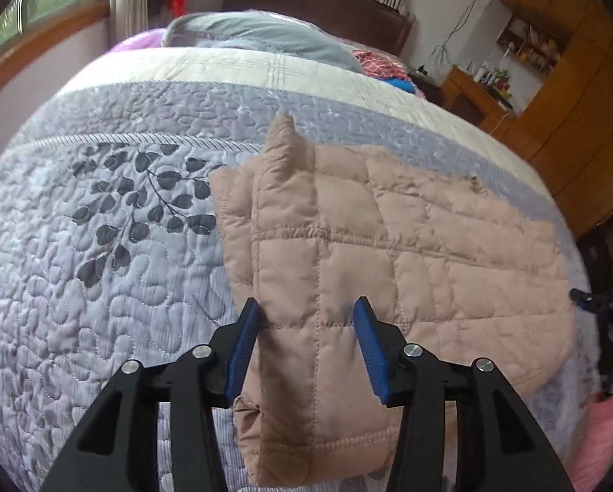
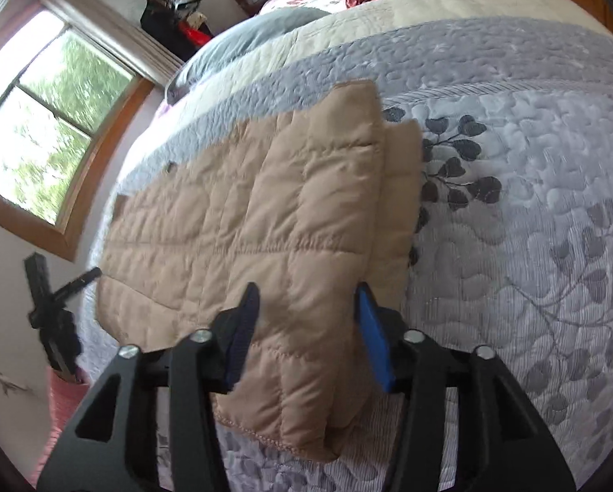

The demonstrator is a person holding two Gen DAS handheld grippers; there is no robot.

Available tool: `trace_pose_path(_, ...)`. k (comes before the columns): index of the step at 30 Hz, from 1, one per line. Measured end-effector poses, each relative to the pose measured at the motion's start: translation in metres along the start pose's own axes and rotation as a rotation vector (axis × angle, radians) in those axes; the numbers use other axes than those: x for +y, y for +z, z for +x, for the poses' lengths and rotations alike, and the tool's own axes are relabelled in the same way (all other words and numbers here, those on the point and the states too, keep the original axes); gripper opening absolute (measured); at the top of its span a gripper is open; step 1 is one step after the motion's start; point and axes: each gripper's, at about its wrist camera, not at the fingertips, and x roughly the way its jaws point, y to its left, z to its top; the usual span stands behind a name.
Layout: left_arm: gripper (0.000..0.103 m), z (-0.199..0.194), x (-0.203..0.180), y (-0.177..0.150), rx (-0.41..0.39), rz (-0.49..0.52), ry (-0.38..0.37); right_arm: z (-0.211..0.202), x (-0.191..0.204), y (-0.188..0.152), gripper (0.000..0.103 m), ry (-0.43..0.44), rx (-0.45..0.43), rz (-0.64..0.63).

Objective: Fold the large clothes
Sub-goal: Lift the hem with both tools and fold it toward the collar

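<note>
Tan quilted jacket [image 1: 347, 246] is laid folded on the quilted bed cover [image 1: 101, 287], near its front edge. Left gripper [image 1: 308, 344] and right gripper [image 2: 306, 328] are partly open above it, nothing clamped.

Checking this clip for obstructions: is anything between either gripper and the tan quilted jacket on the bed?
Nothing visible. The left gripper and right gripper each hang open over a near corner of the tan quilted jacket, which lies folded on the bedspread with nothing on it.
</note>
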Motion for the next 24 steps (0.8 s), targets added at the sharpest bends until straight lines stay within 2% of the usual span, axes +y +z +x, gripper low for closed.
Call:
trace_pose_path(2, 0.032, 0.006, -0.008, -0.002, 0.002, 0.014, 0.034, 0.003, 0.008, 0.000, 0.013, -0.036, -0.003, -0.023)
trace_pose_path(3, 0.018, 0.007, -0.009, -0.001, 0.003, 0.011, 0.035, 0.003, 0.010, 0.001, 0.010, -0.028, -0.003, -0.023)
trace_pose_path(4, 0.010, 0.006, -0.011, 0.000, -0.008, 0.005, 0.025, 0.002, 0.013, 0.002, 0.008, -0.027, -0.010, -0.027)
trace_pose_path(6, 0.007, -0.004, -0.015, 0.005, -0.063, 0.002, 0.028, -0.006, 0.020, 0.006, 0.007, -0.052, -0.051, -0.050)
trace_pose_path(11, 0.006, -0.020, -0.021, 0.022, -0.191, -0.013, 0.040, -0.024, 0.029, 0.026, 0.007, -0.031, -0.136, -0.046)
trace_pose_path(14, 0.006, 0.005, -0.017, 0.027, -0.119, -0.017, 0.073, -0.002, 0.023, 0.037, 0.007, -0.085, -0.100, -0.020)
trace_pose_path(16, 0.008, 0.036, -0.005, 0.026, -0.030, -0.041, 0.067, 0.019, 0.012, 0.039, 0.008, -0.099, -0.052, 0.012)
trace_pose_path(17, 0.009, 0.045, -0.001, 0.024, -0.012, -0.051, 0.049, 0.031, 0.005, 0.037, 0.008, -0.099, -0.022, 0.034)
trace_pose_path(19, 0.011, 0.051, 0.001, 0.021, -0.016, -0.047, 0.038, 0.043, -0.005, 0.033, 0.010, -0.079, -0.003, 0.059)
trace_pose_path(22, 0.011, 0.052, -0.007, 0.021, -0.019, -0.006, 0.083, 0.051, -0.013, 0.030, 0.011, -0.066, 0.004, 0.080)
trace_pose_path(24, 0.014, 0.049, -0.010, 0.023, -0.008, -0.006, 0.100, 0.045, -0.010, 0.029, 0.014, -0.088, 0.003, 0.073)
